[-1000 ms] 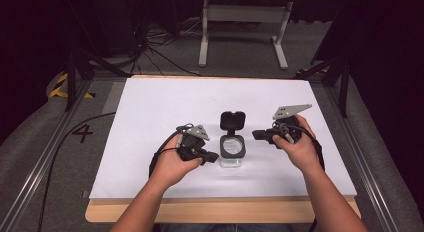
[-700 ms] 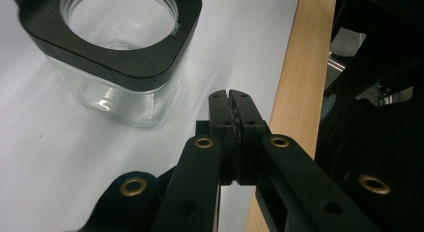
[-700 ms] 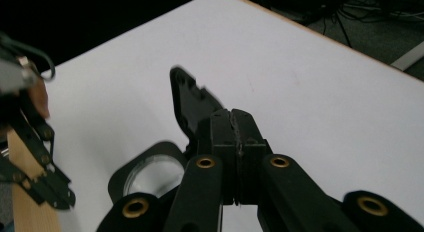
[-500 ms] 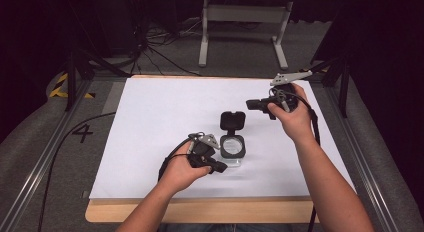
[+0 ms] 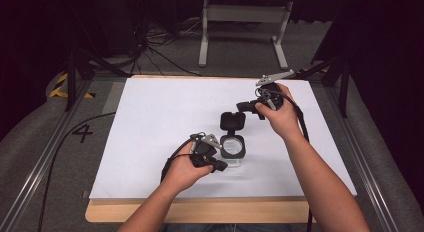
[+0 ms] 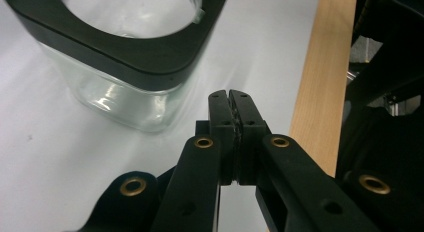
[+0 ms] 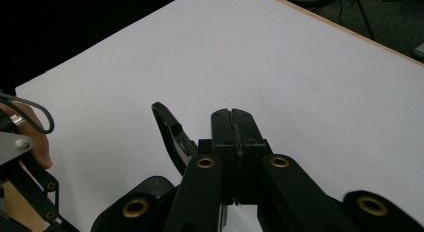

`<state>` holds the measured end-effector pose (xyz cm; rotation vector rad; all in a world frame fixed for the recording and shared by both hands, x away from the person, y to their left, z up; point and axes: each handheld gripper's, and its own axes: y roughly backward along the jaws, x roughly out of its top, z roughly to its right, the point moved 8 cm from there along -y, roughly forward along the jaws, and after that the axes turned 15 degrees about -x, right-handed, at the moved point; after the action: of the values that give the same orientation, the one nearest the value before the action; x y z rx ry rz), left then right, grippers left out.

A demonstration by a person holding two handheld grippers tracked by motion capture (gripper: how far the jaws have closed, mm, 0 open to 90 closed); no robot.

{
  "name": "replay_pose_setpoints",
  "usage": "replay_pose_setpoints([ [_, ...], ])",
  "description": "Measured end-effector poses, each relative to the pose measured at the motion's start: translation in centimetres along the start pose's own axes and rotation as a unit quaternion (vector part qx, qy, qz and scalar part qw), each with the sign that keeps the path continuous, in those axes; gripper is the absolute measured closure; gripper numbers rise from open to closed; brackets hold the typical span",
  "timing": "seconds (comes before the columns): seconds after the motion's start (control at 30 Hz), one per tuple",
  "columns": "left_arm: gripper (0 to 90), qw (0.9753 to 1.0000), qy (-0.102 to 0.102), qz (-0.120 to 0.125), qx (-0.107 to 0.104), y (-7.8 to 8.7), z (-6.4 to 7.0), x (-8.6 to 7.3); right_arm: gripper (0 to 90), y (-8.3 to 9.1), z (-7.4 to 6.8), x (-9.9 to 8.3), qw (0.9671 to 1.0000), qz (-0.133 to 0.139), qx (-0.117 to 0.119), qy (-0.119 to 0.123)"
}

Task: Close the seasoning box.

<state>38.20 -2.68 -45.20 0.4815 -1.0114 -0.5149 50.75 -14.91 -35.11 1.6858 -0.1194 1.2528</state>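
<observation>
Both grippers' jaws closed, empty.

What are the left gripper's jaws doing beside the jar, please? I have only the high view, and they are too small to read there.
Observer: In the left gripper view, the left gripper has its jaws pressed together with nothing between them.
Operator: Are they touching the jar?
Observer: No, the tips stand apart from the glass jar, just beside its lower corner.
Operator: And the right one?
Observer: The right gripper is shut too, holding nothing, above the white sheet.
</observation>
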Motion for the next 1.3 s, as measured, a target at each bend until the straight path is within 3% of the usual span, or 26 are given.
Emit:
replay_pose_setpoints([
  [0.17, 89.9, 0.9999, 0.004, 0.010, 0.012, 0.0, -0.4, 0.1, 90.0, 0.6, -0.6, -0.3, 0.9999, 0.000, 0.008, 0.010],
  [0.3, 90.0, 0.9999, 0.005, 0.006, 0.010, -0.2, -0.4, 0.1, 90.0, 1.1, -1.1, -0.7, 0.9998, 0.003, 0.000, 0.021],
  [0.53, 90.0, 0.9999, 0.000, 0.010, 0.010, -0.4, -0.2, 0.3, 90.0, 1.7, -1.9, -1.5, 0.9996, 0.005, 0.013, 0.026],
  [0.83, 89.9, 0.9999, -0.007, 0.015, 0.004, -1.4, 0.2, 0.8, 90.0, 2.3, -2.5, -1.9, 0.9993, 0.009, 0.010, 0.034],
  [0.97, 89.9, 0.9999, -0.003, 0.013, 0.007, -1.3, 0.1, 0.8, 90.0, 2.4, -3.5, -2.4, 0.9987, 0.002, 0.019, 0.048],
  [1.0, 89.9, 0.9998, -0.009, 0.015, 0.008, -1.3, -0.1, 0.8, 90.0, 2.2, -4.2, -2.9, 0.9980, -0.007, 0.019, 0.060],
  [1.3, 89.5, 0.9997, -0.008, 0.018, 0.011, -1.2, -0.1, 0.8, 90.0, 1.2, -6.1, -5.3, 0.9953, -0.040, 0.038, 0.080],
])
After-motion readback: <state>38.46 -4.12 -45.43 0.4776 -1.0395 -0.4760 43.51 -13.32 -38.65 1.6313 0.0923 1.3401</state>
